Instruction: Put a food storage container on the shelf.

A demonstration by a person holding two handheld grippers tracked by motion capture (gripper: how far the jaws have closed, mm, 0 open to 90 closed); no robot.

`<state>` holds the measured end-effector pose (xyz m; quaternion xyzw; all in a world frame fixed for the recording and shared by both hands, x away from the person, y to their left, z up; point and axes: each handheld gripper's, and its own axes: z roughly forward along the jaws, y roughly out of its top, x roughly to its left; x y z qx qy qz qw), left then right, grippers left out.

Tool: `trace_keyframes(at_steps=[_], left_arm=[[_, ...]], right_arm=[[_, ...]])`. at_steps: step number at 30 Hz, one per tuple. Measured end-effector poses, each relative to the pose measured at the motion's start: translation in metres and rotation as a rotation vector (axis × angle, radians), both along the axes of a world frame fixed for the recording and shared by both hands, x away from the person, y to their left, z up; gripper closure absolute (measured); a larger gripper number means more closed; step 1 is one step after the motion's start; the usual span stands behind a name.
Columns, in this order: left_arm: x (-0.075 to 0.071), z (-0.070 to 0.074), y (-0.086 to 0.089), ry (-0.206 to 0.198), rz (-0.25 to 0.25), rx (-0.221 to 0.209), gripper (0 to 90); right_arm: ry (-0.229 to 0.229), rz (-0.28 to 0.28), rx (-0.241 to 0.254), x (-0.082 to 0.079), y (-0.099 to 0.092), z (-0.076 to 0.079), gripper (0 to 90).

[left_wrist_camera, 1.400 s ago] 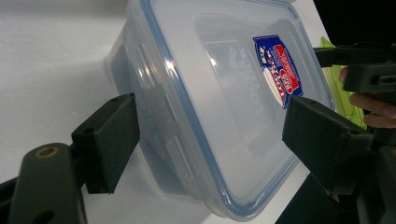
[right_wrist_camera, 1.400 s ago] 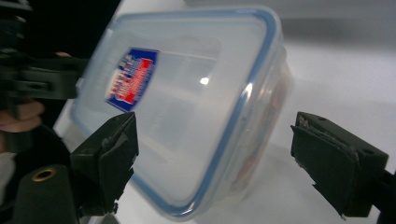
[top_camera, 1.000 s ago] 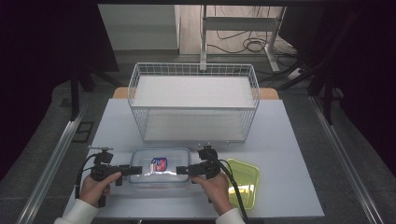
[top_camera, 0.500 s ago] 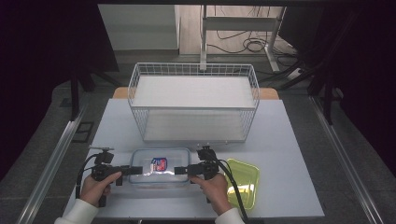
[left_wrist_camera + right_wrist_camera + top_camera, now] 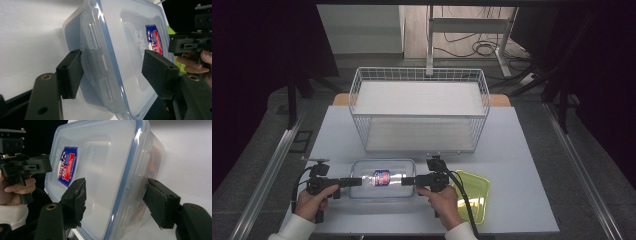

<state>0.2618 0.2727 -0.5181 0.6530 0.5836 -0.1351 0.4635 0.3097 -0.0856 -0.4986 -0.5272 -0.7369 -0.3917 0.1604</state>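
Table (image 5: 522,150): white top, runs left to right in front of you. Wire basket (image 5: 419,112) sits at the far middle, nothing seen inside it. Green tray (image 5: 474,192) lies near right, just beside your right hand.

Clear lidded container (image 5: 382,178): near middle of the table, resting flat, lid on, red-and-blue label facing up. It sits between the two grippers and well short of the basket.

Left gripper (image 5: 353,182): you hold it level at the container's left end. Its jaws have just been closing and now bracket the end wall with its lid clasp (image 5: 93,40); one pad sits at the underside, the other stands a little off the lid, so no firm pinch yet.

Right gripper (image 5: 408,181): mirrors it at the right end. Jaws have just been closing, straddling lid rim and wall; small gaps show at both pads.

Progress, as judged: approach done, both ends lined up, grip partly made. Left: finish the squeeze, lift evenly, probably carry to the basket.
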Motion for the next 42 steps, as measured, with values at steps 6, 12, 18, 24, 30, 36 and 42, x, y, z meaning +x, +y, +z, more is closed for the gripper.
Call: trace_keyframes(at_steps=[6,12,18,24,30,36,42], left_arm=[[-0.002,0.001,0.004,-0.011,-0.001,-0.031,38.7],[-0.004,0.002,0.009,-0.034,-0.019,-0.061,43.5],[-0.005,0.003,0.011,-0.040,-0.027,-0.071,45.5],[-0.006,0.003,0.012,-0.045,-0.031,-0.073,46.5],[-0.007,0.005,0.014,-0.055,-0.035,-0.077,48.9],[-0.008,0.006,0.013,-0.055,-0.042,-0.073,48.9],[-0.009,0.010,0.010,-0.061,-0.049,-0.088,49.0]], right_arm=[[0.013,0.002,0.019,-0.001,-0.004,0.001,39.5],[0.018,0.007,0.039,-0.001,-0.008,0.001,41.0],[0.026,0.013,0.057,-0.002,-0.011,0.002,43.6],[0.019,0.019,0.068,-0.002,-0.013,0.002,46.3],[0.006,0.018,0.074,-0.004,-0.014,0.005,48.4],[-0.011,0.026,0.069,-0.007,-0.015,0.007,48.9],[-0.020,0.020,0.098,-0.009,-0.021,0.012,50.5]])
